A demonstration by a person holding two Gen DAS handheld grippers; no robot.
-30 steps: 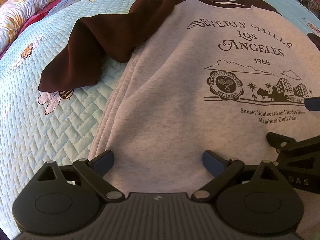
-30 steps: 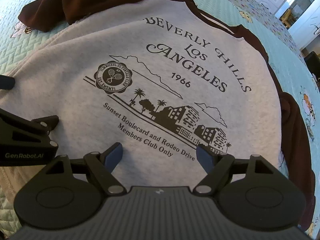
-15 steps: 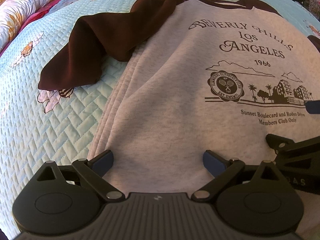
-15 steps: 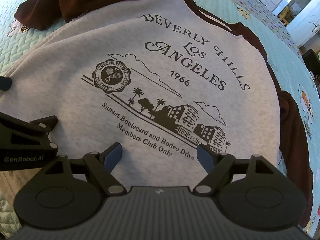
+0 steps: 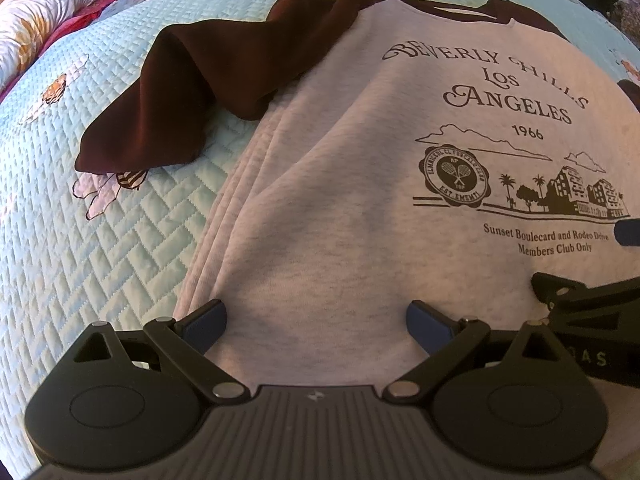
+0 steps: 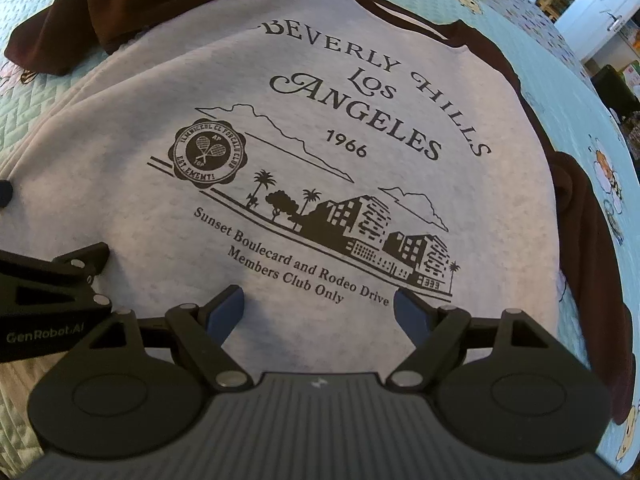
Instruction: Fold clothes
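A grey sweatshirt (image 5: pixel 328 240) with dark brown sleeves lies print-up on the quilted light-blue bed (image 5: pixel 100 248), its left sleeve (image 5: pixel 168 108) bunched beside the body. The left tool (image 5: pixel 316 316) hangs over the lower left of the grey front, fingers spread wide with bare cloth between them. The right tool (image 6: pixel 318 306) hangs just beside it, equally wide, below the printed lettering (image 6: pixel 288 262), gripping nothing.

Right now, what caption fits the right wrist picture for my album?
Open right tongs hover over a grey sweatshirt on a quilted bed.
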